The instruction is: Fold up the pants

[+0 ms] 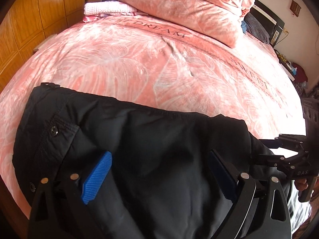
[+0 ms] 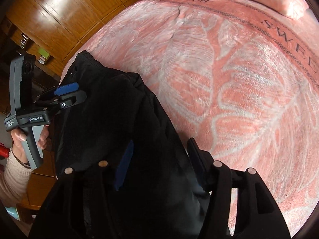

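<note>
The left gripper (image 1: 159, 171) is seen in the left wrist view with its jaws spread wide, and black fabric of the pants (image 1: 139, 139) is draped between and over the blue pads (image 1: 97, 177); no pinch on the cloth can be made out, so whether anything is truly held cannot be told. The pants are bunched at the near edge of the bed, on the pink blanket (image 1: 139, 59), with a snap button (image 1: 53, 130) and waistband exposed at the left. The right gripper (image 1: 287, 159) is seen at the far right, at the edge of the dark cloth; its jaw state is not resolved there. No flat, squared fold is visible, so the task is judged to be at an early stage: spreading and folding are still left. A pink pillow (image 1: 191, 6) and a folded white cloth (image 1: 107, 8) are seen at the head of the bed.

In the right wrist view, the right gripper (image 2: 159, 161) is shown wide apart too, with the pants (image 2: 119, 119) lying across its fingers. The left gripper (image 2: 67, 93) is seen from the side, against the raised waistband. No container is visible in either view; only wooden wardrobe doors (image 2: 55, 14) are seen behind.
</note>
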